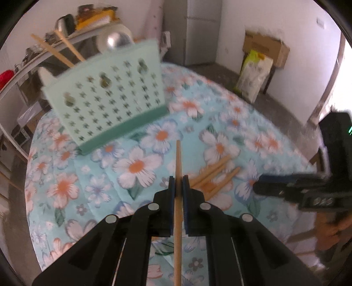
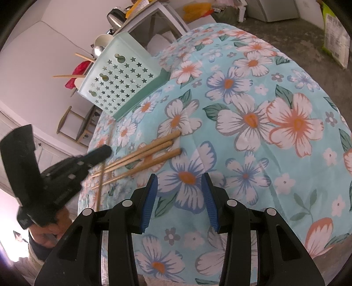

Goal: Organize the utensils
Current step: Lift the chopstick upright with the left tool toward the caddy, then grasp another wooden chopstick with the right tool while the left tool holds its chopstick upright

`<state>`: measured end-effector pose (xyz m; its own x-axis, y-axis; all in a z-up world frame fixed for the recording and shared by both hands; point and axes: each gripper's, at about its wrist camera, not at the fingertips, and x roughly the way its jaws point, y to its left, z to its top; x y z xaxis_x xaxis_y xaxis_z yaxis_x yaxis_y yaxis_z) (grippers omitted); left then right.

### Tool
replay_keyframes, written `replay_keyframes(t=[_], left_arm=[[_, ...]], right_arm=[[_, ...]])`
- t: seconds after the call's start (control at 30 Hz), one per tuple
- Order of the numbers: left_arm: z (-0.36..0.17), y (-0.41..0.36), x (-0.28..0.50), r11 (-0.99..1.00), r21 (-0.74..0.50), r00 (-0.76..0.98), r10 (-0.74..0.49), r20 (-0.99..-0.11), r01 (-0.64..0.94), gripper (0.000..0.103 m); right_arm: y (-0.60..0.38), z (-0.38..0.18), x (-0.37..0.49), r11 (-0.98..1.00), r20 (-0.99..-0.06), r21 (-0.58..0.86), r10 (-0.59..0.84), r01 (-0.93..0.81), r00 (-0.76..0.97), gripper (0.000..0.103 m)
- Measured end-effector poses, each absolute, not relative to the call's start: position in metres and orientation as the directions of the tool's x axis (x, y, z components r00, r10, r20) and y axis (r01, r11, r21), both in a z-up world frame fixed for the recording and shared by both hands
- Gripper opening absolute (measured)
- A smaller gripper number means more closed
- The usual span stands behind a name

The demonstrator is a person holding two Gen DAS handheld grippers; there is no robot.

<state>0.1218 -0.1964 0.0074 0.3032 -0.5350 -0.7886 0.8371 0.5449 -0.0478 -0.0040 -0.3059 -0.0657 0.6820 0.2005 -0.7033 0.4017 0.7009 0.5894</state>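
My left gripper (image 1: 178, 179) is shut on a single wooden chopstick (image 1: 178, 158), which runs straight up between the pads and pokes out ahead over the table. Right of it, several loose chopsticks (image 1: 211, 173) lie on the flowered cloth. A mint-green perforated utensil holder (image 1: 105, 94) stands at the back left with two chopsticks (image 1: 66, 47) sticking out of it. My right gripper (image 2: 179, 182) hovers open over the cloth with nothing between its blue pads. In its view the loose chopsticks (image 2: 145, 154) lie to the left, where the left gripper (image 2: 103, 151) holds its chopstick (image 2: 100, 187).
The round table's flowered cloth (image 2: 264, 123) drops off at the far edge. Behind the holder (image 2: 116, 81) is a shelf with a kettle (image 2: 115, 16). A grey fridge (image 1: 202, 30), a cardboard box (image 1: 266, 48) and a printed bag (image 1: 255, 74) stand on the floor beyond.
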Motion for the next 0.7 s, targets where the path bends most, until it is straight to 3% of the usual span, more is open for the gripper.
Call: replay_keyframes(t=[0.13,0.3,0.7], left_arm=[[0.031,-0.17,0.133,0.586,-0.155,0.307,-0.61,-0.73,0.796,0.006],[0.051,-0.136,0.141,0.651,-0.201,0.393,-0.645,-0.656,0.732,0.006],[0.067,-0.069,0.155,0.733,-0.327,0.512,-0.661,-0.549,0.596,0.006]], right_arm=[[-0.301,-0.062,-0.003,0.702,-0.699,0.593,0.208,0.393,0.684,0.041],[-0.298,-0.06,0.001,0.701,-0.694,0.603,0.224,0.382,0.685,0.041],[-0.278,-0.063,0.022,0.65,-0.637,0.694,0.352,0.31,0.686,0.047]])
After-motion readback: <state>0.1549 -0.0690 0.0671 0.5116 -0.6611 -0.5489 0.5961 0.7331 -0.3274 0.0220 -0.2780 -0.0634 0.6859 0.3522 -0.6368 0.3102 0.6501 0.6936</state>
